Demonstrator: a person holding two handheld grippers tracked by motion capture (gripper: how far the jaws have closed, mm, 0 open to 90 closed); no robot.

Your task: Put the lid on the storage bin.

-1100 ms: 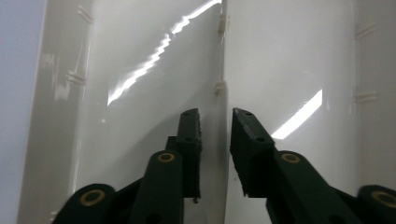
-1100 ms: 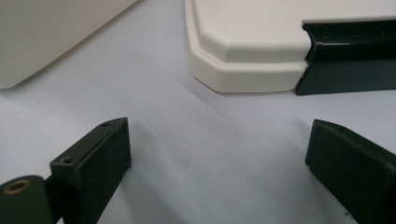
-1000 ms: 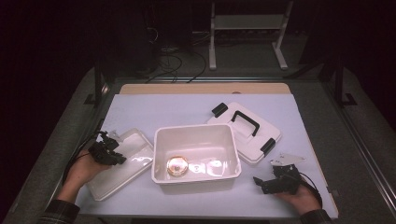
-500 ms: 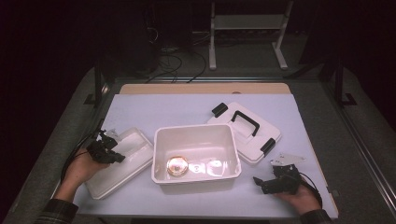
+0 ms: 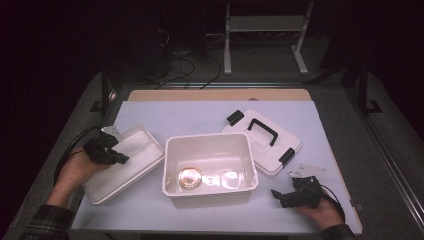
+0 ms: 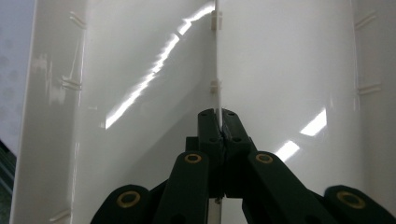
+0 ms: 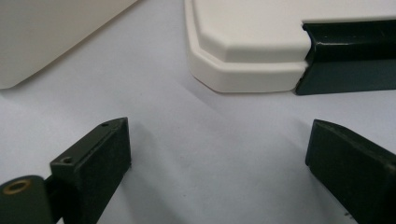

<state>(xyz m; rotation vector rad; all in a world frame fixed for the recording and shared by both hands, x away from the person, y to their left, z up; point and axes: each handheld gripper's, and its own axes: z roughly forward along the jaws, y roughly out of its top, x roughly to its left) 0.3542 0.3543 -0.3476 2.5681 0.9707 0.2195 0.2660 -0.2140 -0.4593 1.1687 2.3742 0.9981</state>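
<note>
One tray (image 5: pixel 131 162), one tub (image 5: pixel 209 167) and one lid (image 5: pixel 262 141) sit on the table (image 5: pixel 200 112). The left tongs (image 6: pixel 218 122) pinch the tray's thin rib; the tray lies left of the tub, its long axis slanting. The right tongs (image 7: pixel 217 154) are spread, empty.

the tray (image 6: pixel 140 70) runs past the left gripper view's top and bottom edges.

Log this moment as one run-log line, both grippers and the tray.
left gripper: shut on inner tray divider, tray tilted | right gripper: open, idle beside lid | bin: open, round object inside
</note>
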